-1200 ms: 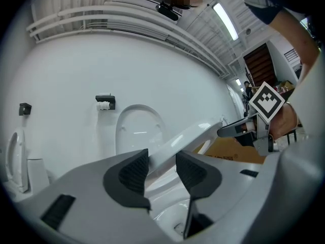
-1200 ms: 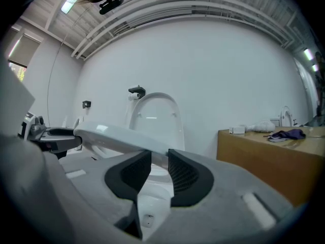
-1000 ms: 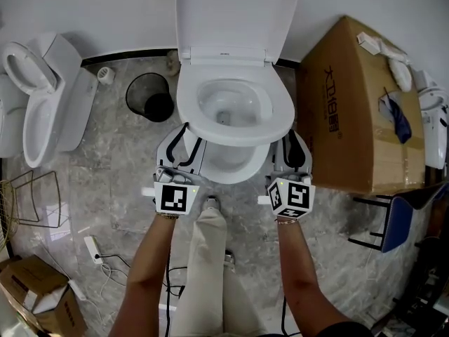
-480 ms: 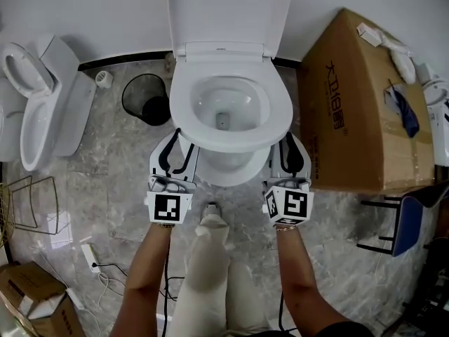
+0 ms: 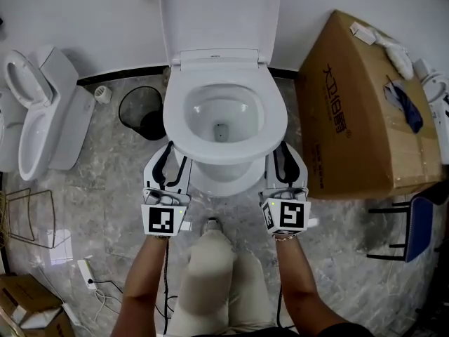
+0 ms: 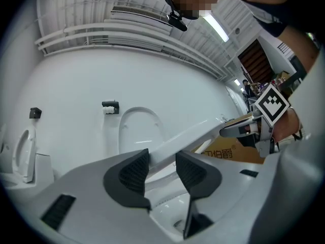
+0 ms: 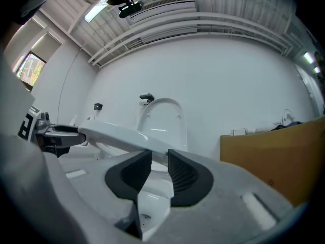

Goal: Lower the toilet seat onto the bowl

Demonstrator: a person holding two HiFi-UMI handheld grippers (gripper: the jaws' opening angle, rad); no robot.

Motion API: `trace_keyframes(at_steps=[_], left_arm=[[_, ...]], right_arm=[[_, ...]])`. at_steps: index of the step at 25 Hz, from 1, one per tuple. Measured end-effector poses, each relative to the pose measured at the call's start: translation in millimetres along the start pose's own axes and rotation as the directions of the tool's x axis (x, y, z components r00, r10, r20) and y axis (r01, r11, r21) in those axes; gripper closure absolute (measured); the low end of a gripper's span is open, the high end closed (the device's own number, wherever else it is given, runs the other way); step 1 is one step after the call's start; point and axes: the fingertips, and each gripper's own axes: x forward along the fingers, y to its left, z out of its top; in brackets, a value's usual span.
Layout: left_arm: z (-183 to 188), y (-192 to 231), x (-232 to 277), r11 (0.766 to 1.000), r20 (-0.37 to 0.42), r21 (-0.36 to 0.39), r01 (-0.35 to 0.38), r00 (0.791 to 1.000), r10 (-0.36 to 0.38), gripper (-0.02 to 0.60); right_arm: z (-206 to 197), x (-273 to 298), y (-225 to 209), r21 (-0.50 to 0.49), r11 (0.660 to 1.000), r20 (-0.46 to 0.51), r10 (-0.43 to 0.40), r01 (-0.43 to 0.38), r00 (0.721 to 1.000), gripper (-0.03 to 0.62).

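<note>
Now your left gripper (image 5: 175, 154) and right gripper (image 5: 284, 153) each have their fingers clamped on the front edge of the toilet seat (image 5: 224, 153), one at either side; the seat hangs low over the bowl (image 5: 223, 180), not yet resting on its rim; the lid (image 5: 219, 12) stands upright against the wall.

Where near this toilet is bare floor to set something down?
Bare floor lies left of the left tongs, bordered by the bin, the second toilet and the wire rack. Another lies in front of the cardboard box. Crowded: between bowl and box, where the right tongs grip the toilet seat.
</note>
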Motion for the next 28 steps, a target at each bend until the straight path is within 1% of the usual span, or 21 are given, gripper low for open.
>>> trace_keyframes(at_steps=[2,6,8,12,17,19,21,24,26,28], left_arm=[[-6,-2,-4,1.000,0.014,0.004,-0.001,1.000,0.001,0.430],[-21,-7,-12,1.000,0.031,0.016,-0.016,0.999,0.016,0.431],[-27,-9,-14,0.999,0.041,0.026,-0.018,0.999,0.017,0.431],[-38,-11,-21,0.999,0.058,0.035,-0.027,0.998,0.025,0.433],[-59,-15,-31,0.997,0.060,0.072,-0.039,0.998,0.035,0.434],[-65,-17,-35,0.993,0.072,0.108,-0.039,0.997,0.031,0.435],[-71,-19,-37,0.992,0.076,0.122,-0.035,0.997,0.026,0.436],[-88,-19,-42,0.991,0.036,0.127,-0.041,0.999,0.036,0.436],[-92,-22,-45,0.992,0.039,0.123,-0.034,0.999,0.029,0.436],[-92,-27,-45,0.994,0.060,0.103,-0.026,0.998,0.020,0.436]], right_arm=[[-8,-4,0,-0.002,1.000,0.013,-0.007,0.007,1.000,0.488],[-19,-9,4,-0.026,0.999,0.057,0.019,-0.018,0.998,0.488],[-25,-12,5,-0.025,1.000,0.072,0.020,-0.018,0.997,0.488],[-39,-17,8,-0.022,1.000,0.082,0.018,-0.016,0.996,0.488],[-58,-24,12,-0.035,0.999,0.094,0.034,-0.031,0.995,0.488],[-66,-28,13,-0.031,0.999,0.092,0.030,-0.028,0.995,0.488],[-73,-31,13,-0.029,0.999,0.095,0.025,-0.022,0.995,0.488],[-86,-33,15,-0.028,0.999,0.092,0.022,-0.019,0.996,0.488],[-94,-35,16,-0.019,1.000,0.082,0.017,-0.015,0.996,0.490],[-99,-38,15,-0.014,1.000,0.080,0.013,-0.012,0.997,0.490]])
